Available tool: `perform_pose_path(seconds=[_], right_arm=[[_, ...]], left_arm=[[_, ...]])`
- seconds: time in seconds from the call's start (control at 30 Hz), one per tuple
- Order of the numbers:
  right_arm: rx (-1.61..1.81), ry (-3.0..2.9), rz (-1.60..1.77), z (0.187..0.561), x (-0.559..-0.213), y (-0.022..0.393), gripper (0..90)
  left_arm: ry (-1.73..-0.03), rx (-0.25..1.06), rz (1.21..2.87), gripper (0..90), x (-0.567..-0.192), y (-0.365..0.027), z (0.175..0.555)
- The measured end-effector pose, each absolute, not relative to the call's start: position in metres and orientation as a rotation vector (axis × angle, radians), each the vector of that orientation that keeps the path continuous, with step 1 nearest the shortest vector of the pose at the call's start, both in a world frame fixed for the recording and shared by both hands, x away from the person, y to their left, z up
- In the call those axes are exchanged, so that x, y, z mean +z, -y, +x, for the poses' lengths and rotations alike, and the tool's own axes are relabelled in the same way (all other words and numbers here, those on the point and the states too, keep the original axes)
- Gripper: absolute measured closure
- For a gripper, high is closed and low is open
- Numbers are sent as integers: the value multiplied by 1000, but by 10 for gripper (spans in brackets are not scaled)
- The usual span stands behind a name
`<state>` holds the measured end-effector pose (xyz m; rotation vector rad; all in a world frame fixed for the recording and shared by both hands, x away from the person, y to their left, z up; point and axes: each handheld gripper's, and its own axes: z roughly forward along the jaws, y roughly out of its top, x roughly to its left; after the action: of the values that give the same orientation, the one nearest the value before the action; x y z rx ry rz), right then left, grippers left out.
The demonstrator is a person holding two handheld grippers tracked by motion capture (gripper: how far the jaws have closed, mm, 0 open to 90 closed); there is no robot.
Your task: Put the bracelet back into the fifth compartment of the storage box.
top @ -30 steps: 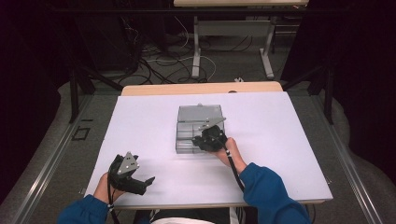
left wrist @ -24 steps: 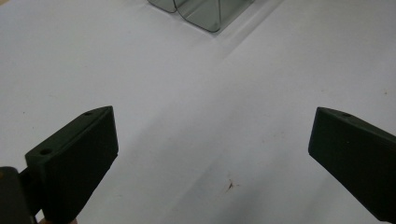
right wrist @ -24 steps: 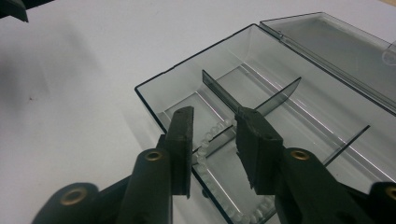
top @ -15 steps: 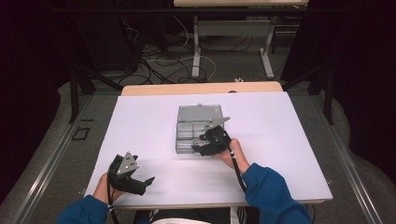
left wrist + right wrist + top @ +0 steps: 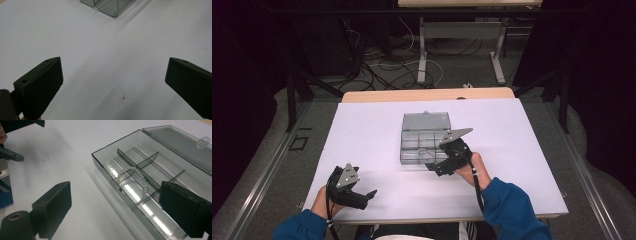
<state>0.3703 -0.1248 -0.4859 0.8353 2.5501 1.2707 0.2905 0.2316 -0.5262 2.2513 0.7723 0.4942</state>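
I can read no text, label, brand or number anywhere: none on the clear plastic compartment box (image 5: 424, 138), none on the white worktop (image 5: 362, 135), none on my two black grippers.

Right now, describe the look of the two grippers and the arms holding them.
Both the left gripper and the right gripper are black, each with two blocky black jaws and a grey three-cornered plate on top. A thin black cable trails from each along the forearm. The person wears blue sleeves.
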Motion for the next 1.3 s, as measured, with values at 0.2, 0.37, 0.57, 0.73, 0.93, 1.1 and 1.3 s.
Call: perform_pose_path(seconds=[0.2,0.37,0.57,0.73,0.93,1.1,1.3], right_arm=[[1286,-2513,855,360,-482,143,91],[1287,-2489,874,352,-480,156,78],[1280,-2462,887,343,-478,171,72],[1252,-2449,909,334,-480,183,56],[1233,-2441,922,325,-484,195,37],[1219,-2435,944,317,-487,203,25],[1211,-2425,955,309,-491,212,17]], left_arm=[[-767,499,2254,12,-526,-231,291],[-762,500,2257,12,-526,-231,291],[-767,500,2255,12,-526,-231,291],[-763,499,2260,12,-526,-231,291],[-763,502,2261,12,-526,-231,291],[-764,500,2259,12,-526,-231,291],[-767,499,2257,11,-526,-231,291]])
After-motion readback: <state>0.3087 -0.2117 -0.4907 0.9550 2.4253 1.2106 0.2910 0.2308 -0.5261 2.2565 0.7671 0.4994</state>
